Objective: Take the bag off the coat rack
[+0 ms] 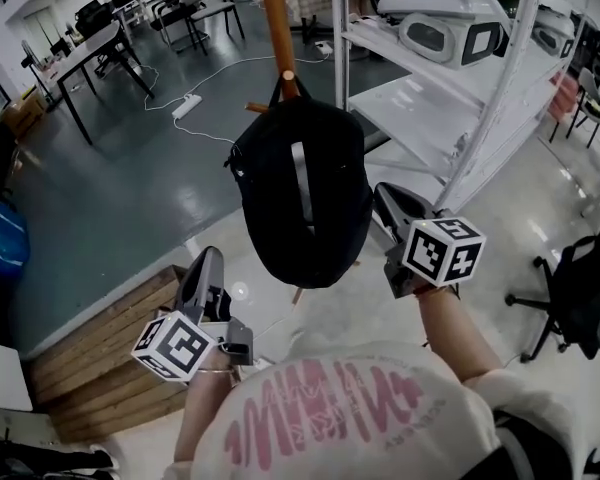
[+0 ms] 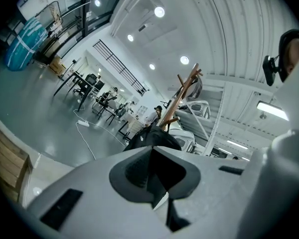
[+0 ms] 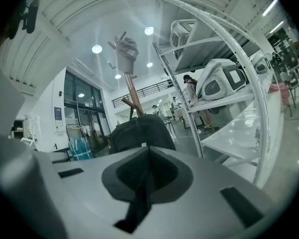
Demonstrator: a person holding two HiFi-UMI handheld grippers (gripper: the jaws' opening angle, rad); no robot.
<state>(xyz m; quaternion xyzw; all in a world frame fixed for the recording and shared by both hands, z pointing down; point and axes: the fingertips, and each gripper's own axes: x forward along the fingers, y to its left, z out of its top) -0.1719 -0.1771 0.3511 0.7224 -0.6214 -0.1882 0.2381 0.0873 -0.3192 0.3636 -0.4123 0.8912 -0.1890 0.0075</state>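
Note:
A black bag [image 1: 300,193] hangs by its top loop from a peg of the wooden coat rack [image 1: 278,28]. My left gripper [image 1: 208,263] is below and left of the bag, shut and empty, pointing up at it. To the bag's right, close to its side, my right gripper [image 1: 385,203] is also shut and empty. In the left gripper view, the bag [image 2: 154,138] and rack [image 2: 182,91] lie beyond the closed left gripper [image 2: 152,168]. The right gripper view shows the bag [image 3: 137,131] just past the closed right gripper [image 3: 148,166], with a grey cap [image 3: 127,54] on top of the rack.
A white metal shelf unit [image 1: 460,58] with white devices stands close on the right. There is a wooden pallet [image 1: 90,358] on the floor at lower left and a black office chair [image 1: 580,298] at far right. A power strip with cable [image 1: 187,105] and desks are farther back.

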